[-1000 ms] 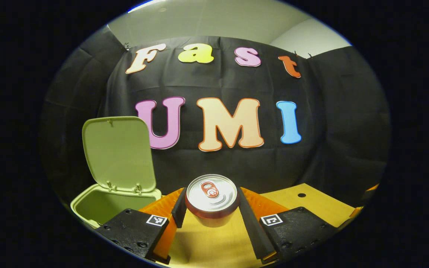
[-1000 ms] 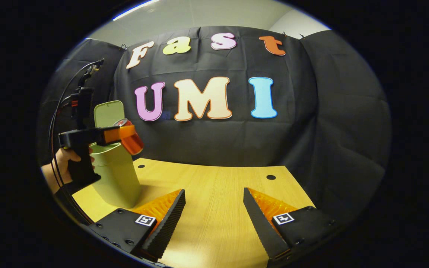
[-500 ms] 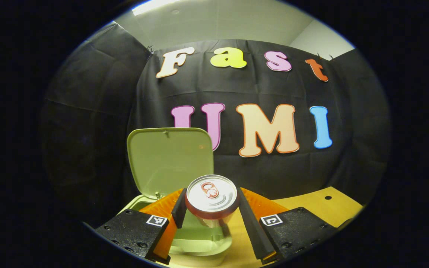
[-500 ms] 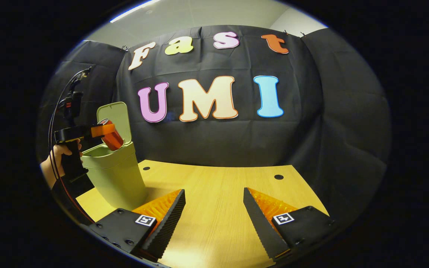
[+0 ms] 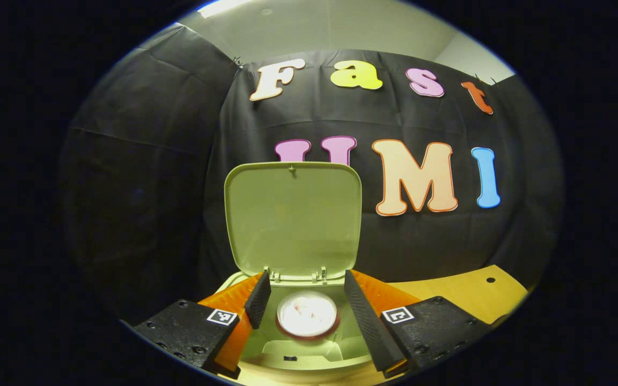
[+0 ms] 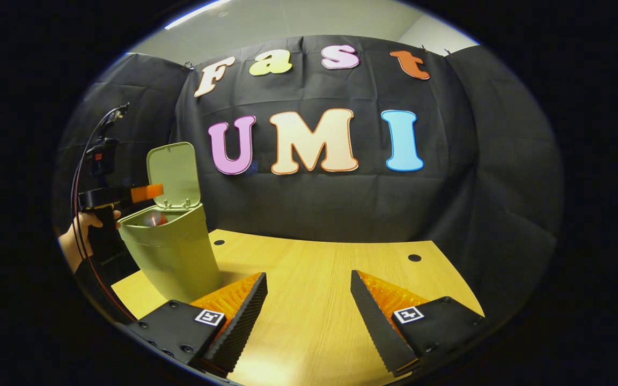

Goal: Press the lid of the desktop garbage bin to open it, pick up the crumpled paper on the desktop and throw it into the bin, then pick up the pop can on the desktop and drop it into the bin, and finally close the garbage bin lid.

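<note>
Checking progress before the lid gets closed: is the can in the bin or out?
In: the can sits inside the open bin, below the spread fingers.

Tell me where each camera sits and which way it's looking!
Left gripper view: rides on the left gripper, held over the open bin, looking forward and down at the can inside and the raised lid; its own two fingers stand apart.
Right gripper view: rides on the right gripper, low over the table, facing the booth wall; its fingers are spread, and farther off a hand holds the left gripper by the bin.
Both views share the bin, lid, can and table.
</note>
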Demonstrator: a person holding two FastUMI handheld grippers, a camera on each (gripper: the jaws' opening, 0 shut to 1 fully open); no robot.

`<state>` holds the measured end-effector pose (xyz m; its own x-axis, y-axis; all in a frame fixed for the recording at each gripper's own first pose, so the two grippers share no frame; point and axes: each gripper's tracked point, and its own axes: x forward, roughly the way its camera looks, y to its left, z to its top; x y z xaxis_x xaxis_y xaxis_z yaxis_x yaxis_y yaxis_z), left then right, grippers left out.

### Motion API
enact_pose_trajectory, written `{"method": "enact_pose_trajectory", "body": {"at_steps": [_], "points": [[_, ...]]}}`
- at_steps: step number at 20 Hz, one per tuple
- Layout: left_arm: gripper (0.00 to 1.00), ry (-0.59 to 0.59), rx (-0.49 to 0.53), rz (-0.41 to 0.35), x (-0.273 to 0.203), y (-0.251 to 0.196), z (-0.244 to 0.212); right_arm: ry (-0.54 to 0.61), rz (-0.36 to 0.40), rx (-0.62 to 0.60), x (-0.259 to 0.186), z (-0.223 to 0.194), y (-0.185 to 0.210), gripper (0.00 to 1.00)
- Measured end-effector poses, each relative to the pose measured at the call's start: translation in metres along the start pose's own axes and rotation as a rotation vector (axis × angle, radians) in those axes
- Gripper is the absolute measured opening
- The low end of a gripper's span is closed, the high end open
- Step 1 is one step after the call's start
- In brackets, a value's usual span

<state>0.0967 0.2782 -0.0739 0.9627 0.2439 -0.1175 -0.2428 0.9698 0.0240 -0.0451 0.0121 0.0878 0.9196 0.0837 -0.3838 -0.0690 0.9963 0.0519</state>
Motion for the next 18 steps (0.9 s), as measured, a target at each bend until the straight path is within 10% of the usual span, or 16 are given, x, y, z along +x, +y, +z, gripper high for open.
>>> {"method": "enact_pose_trajectory", "body": {"at_steps": [12,18], "points": [[0.88,-0.186,0.023,-0.138,0.051,0.024,0.147,-0.009,-0.054,0.025,0.011,-0.008,0.052,0.98],[0.88,-0.126,0.047,-0.152,0.100,0.022,0.141,-0.008,-0.092,0.019,0.010,-0.009,0.043,0.98]]}}
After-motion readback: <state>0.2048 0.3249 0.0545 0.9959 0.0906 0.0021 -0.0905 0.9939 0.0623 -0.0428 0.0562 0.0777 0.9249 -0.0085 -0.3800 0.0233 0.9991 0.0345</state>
